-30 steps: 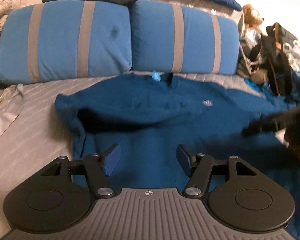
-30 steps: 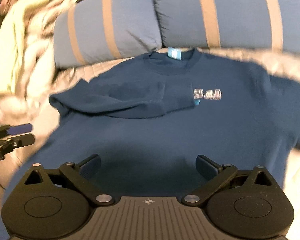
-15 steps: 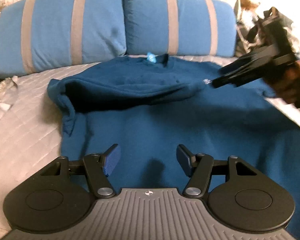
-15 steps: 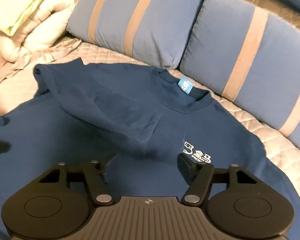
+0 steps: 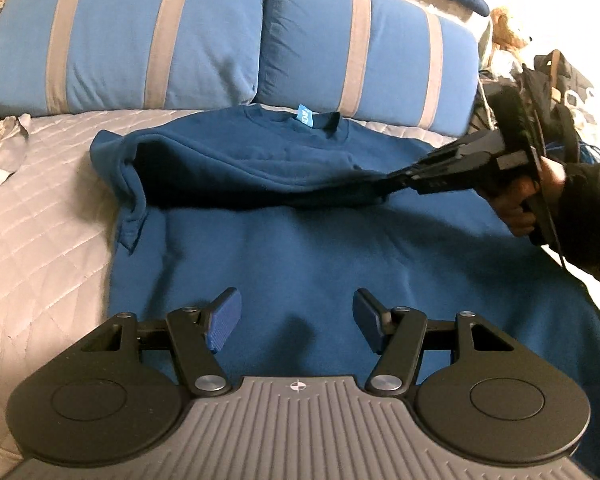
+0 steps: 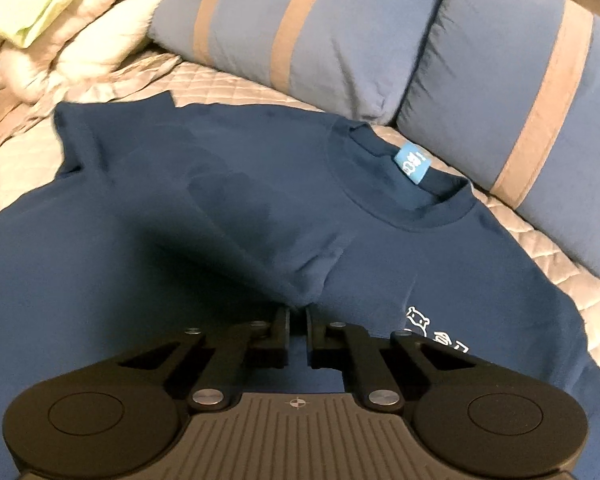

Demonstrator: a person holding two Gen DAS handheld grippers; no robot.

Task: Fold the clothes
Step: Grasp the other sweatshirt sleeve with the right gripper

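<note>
Only the left view shows the right tool (image 5: 396,178) pinching the sweatshirt's (image 5: 300,248) sleeve; left tool (image 5: 296,322) spread, empty.

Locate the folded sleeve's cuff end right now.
In the right wrist view the cuff sits mid-chest on the sweatshirt, pinched in the shut right gripper, left of the white chest print and below the collar tag.

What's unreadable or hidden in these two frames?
- Chest logo: right wrist view, partly behind the right gripper; missing from the left wrist view.
- Neck tag: print too small in both views.
- Sweatshirt hem: cut off below both views by the gripper bodies.
- Sleeve end: pinched in the right gripper's shut jaws, cuff unseen.
- Clutter beside the pillows: left wrist view, blurred, overexposed.
</note>
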